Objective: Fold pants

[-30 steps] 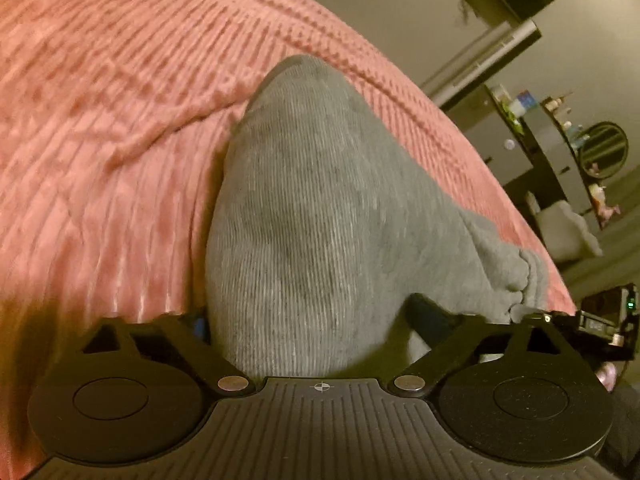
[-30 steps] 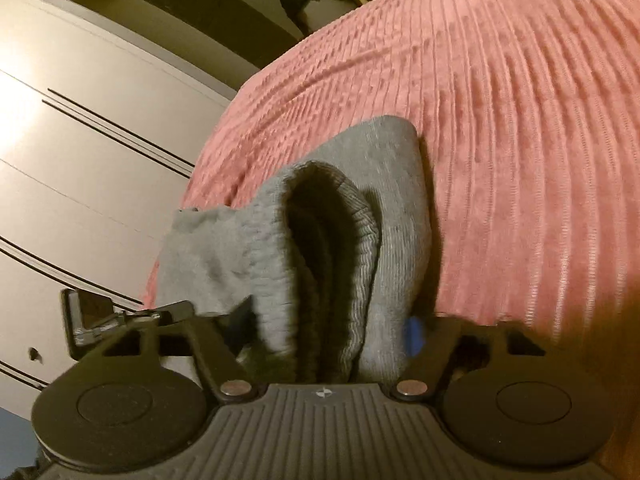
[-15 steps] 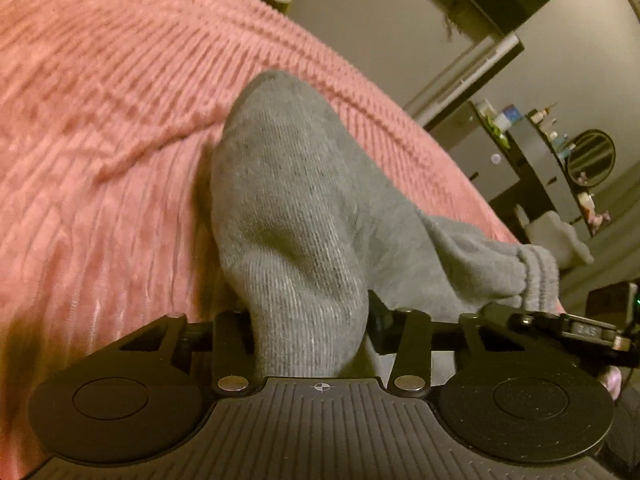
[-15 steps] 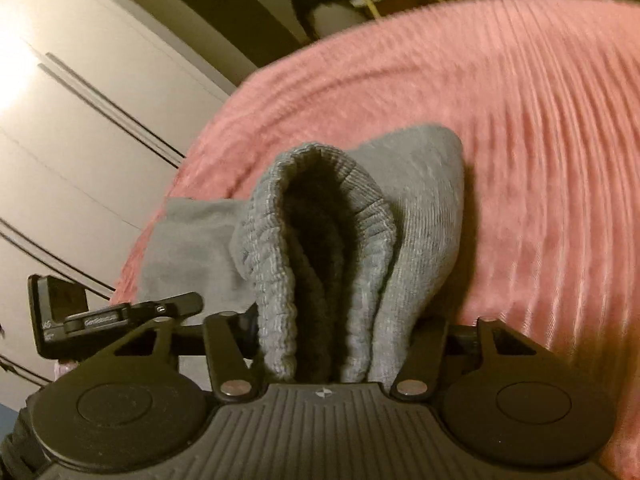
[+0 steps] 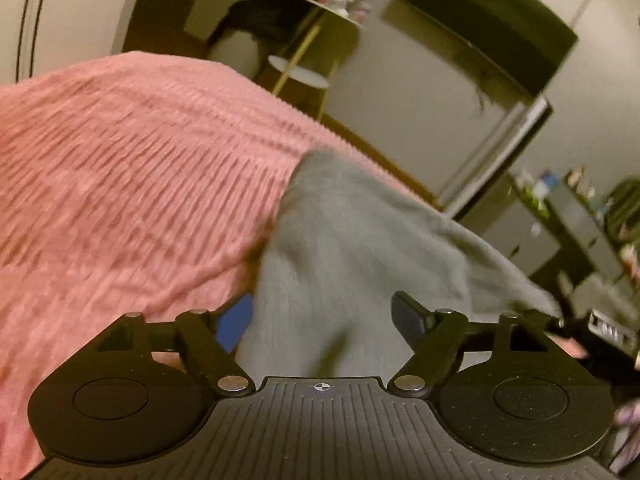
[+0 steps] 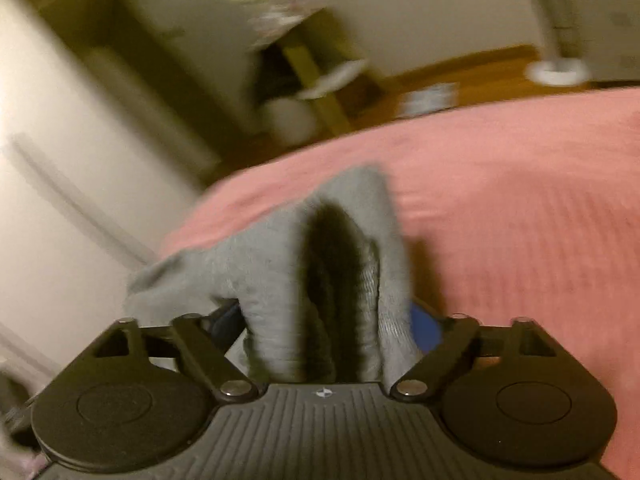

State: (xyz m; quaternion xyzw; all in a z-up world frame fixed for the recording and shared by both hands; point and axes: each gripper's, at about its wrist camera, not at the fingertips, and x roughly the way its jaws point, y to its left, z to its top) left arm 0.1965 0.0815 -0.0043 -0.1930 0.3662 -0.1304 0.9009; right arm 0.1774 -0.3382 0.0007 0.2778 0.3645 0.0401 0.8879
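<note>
Both grippers have come up since the earlier frames, so more of the room shows behind the bed, and both sets of jaws have just been opening after a brief squeeze half a second back. Left gripper (image 5: 322,316): jaws spread wide, blue pad (image 5: 235,322) on one finger, grey pants (image 5: 340,264) bunched between the fingers; cloth brushes the blue pad side but sits clear of the other finger, so released, not clamped. Right gripper (image 6: 326,324): also spread, the ribbed cuff or waistband end of the pants (image 6: 320,280) standing up in a fold between the fingers, blue pad (image 6: 426,328) just beside the cloth; looks let go too, though blur makes contact hard to judge. Pants lie on the pink ribbed bedspread (image 5: 120,184), near its edge closest to the grippers, running across between the two tools. Other gripper (image 5: 604,328) shows at the right edge of the left view with a small label, too blurred to read. No brand or writing legible anywhere. Behind: side table (image 5: 298,76), shelf of small items (image 5: 576,200), white wardrobe doors (image 6: 60,160), all motion-blurred.
</note>
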